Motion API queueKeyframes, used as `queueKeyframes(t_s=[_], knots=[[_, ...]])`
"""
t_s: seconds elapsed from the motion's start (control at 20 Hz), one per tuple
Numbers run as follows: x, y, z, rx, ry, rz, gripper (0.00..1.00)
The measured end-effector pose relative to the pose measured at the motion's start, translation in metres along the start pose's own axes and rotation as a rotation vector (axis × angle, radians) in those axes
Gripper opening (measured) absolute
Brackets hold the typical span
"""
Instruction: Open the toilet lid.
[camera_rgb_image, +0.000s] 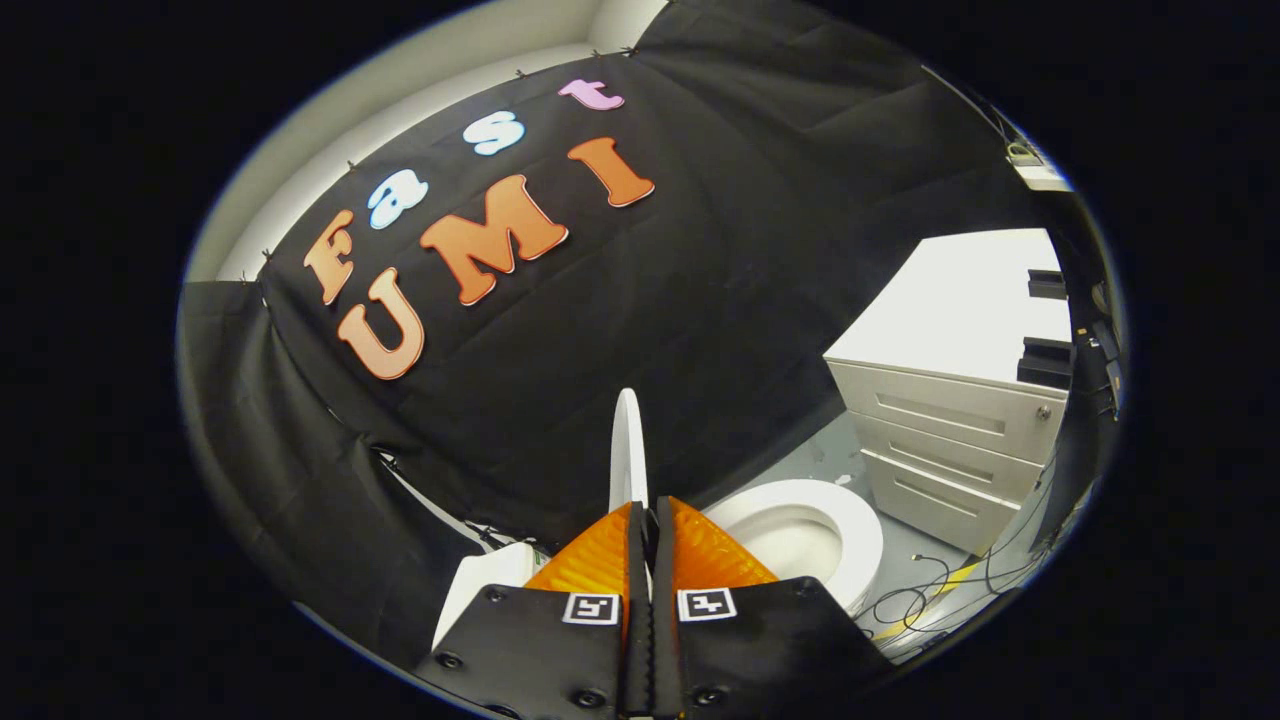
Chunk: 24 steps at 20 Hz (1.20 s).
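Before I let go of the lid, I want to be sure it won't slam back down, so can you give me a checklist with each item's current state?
1. Gripper fingers pinched on the toilet lid: ok.
2. Lid raised edge-on, upright: ok.
3. Toilet seat down, bowl uncovered: ok.
4. Lid leaning past vertical against the tank: cannot tell.
5. Cables on the floor away from the toilet: ok.
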<state>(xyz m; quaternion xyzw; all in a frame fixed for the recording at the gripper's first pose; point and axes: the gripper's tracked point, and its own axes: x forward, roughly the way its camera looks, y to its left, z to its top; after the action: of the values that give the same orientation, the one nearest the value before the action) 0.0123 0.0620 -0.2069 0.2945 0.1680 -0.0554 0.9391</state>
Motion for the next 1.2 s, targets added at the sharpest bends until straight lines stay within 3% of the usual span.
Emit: queueKeyframes(t_s=[0.6, 1.2], knots=[[-0.025, 0.141, -0.029, -0.123, -0.001, 0.166, 0.08], [-0.047, 0.265, -0.108, -0.223, 0.068, 0.330, 0.08]])
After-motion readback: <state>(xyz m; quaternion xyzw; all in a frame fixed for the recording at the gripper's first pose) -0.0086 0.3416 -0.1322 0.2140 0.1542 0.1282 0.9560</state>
